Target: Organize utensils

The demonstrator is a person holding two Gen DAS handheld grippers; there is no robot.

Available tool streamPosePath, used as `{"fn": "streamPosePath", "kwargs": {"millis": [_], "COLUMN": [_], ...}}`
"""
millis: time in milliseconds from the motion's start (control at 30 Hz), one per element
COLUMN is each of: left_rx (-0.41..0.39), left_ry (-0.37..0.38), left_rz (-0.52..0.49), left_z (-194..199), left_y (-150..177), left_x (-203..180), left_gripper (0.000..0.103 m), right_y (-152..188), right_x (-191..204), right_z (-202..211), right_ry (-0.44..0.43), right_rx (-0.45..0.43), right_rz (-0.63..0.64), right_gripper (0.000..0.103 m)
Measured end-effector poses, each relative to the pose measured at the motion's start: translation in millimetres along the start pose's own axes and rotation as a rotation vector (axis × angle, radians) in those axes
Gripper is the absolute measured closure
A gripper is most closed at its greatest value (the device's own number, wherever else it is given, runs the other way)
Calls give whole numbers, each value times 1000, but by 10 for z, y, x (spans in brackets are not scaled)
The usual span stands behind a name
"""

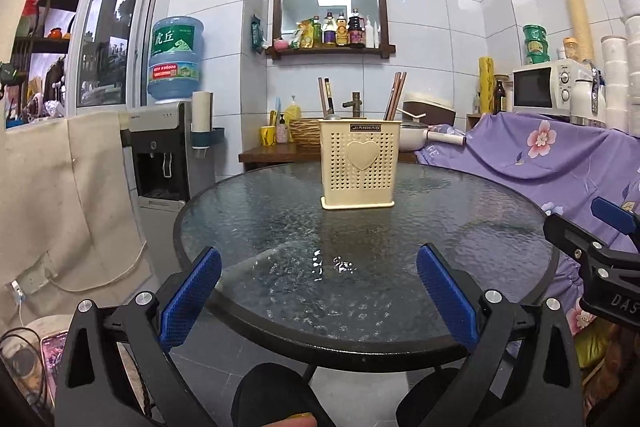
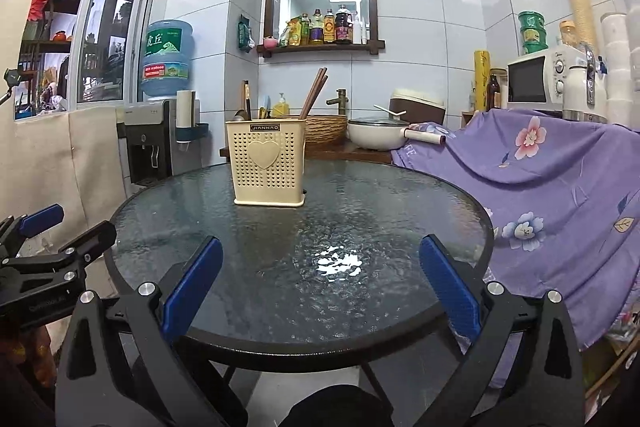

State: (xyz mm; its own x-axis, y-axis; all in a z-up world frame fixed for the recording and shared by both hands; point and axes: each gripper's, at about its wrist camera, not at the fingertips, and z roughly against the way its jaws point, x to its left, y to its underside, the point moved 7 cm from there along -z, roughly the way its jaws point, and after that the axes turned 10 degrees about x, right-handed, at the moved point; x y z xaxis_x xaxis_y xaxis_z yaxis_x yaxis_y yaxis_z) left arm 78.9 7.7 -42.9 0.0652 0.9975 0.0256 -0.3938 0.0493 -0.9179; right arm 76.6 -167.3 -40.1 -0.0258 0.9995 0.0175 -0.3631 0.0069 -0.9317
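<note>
The utensil holder (image 1: 361, 163) is seen upright on the glass tabletop (image 1: 248, 227), chopsticks (image 1: 396, 95) already inside; both the left claw (image 1: 319, 293) and right claw (image 2: 320, 287) are held wide apart, empty; sorting seems finished, so no further grasp is judged necessary

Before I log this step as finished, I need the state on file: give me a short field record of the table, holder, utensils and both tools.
table: round glass top, only the holder on it
holder: cream perforated caddy, upright, far side
utensils: chopsticks and dark handles standing inside
left tool: open, holding nothing
right tool: open, holding nothing
</note>
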Motion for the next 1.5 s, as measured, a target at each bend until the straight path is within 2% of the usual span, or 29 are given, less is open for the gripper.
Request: {"fn": "streamPosePath", "kwargs": {"millis": [200, 433, 800, 1500], "left_rx": [-12, -25, -9, 12], "left_ry": [1, -6, -3, 3], "left_rz": [11, 16, 36, 37], "left_z": [36, 55, 20, -21], "left_y": [-30, -53, -62, -44], "left_x": [-2, 17, 88, 94], "left_gripper": [7, 7, 7, 7], "right_y": [-73, -84, -96, -76], "right_x": [50, 54, 27, 45], "right_z": [75, 62, 14, -3], "right_ry": [-5, -14, -53, -53], "right_rx": [-30, -25, -3, 5], "right_rz": [35, 43, 16, 13], "right_gripper": [6, 6, 6, 6]}}
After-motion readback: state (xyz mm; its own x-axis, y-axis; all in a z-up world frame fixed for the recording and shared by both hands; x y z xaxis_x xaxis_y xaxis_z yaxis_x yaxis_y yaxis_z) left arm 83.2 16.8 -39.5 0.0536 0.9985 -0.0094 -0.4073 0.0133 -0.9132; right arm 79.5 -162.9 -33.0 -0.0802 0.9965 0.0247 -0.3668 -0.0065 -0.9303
